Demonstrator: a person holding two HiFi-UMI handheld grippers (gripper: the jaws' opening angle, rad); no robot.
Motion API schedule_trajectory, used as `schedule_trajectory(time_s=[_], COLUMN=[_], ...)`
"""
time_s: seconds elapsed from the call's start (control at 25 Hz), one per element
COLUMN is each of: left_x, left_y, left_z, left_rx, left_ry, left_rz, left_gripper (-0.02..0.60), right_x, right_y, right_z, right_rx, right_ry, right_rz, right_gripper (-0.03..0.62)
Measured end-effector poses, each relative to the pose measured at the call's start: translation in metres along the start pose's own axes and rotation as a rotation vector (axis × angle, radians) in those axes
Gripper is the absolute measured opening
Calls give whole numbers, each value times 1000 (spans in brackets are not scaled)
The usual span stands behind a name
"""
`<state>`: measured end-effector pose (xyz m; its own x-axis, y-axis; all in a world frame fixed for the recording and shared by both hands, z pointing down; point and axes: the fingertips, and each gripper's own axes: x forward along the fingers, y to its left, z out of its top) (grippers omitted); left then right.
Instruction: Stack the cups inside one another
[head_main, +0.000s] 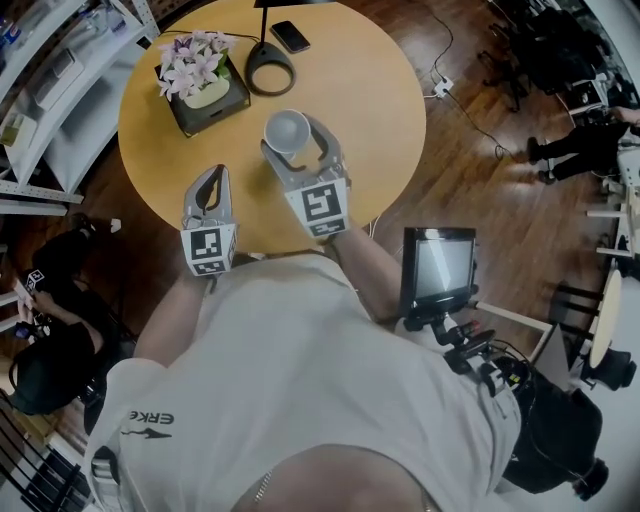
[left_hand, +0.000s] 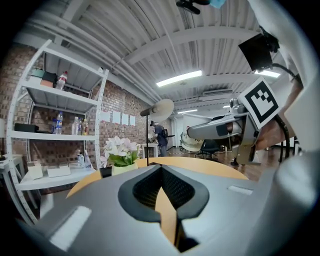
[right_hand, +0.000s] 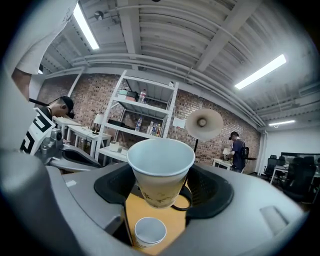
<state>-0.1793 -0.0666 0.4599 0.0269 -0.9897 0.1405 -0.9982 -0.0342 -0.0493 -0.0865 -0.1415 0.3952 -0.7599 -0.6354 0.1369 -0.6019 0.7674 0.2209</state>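
My right gripper (head_main: 292, 138) is shut on a white paper cup (right_hand: 160, 169) and holds it upright, mouth up, above the round wooden table (head_main: 380, 100). In the right gripper view a second white cup (right_hand: 149, 231) stands on the table just below and in front of the held one; the head view hides it under the held cup (head_main: 287, 130). My left gripper (head_main: 211, 183) hovers over the table's near edge to the left, jaws shut with nothing between them; in the left gripper view its fingers (left_hand: 172, 192) meet.
A flower pot (head_main: 200, 75), a black lamp base (head_main: 270, 72) and a phone (head_main: 290, 36) sit at the table's far side. White shelving (head_main: 50, 90) stands at the left. A monitor on a stand (head_main: 438, 265) is at the right.
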Motion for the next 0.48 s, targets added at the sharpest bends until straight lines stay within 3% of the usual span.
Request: schedule_trajectory(time_s=[0.48], left_x=[17], left_y=[2], left_z=[-5], left_rx=[-2], left_ry=[35], left_rz=[-60], left_gripper=[2], right_x=[7], right_y=[-5], right_z=[-27], right_rx=[58], right_ry=[71], right_rz=[-32], right_gripper=[339])
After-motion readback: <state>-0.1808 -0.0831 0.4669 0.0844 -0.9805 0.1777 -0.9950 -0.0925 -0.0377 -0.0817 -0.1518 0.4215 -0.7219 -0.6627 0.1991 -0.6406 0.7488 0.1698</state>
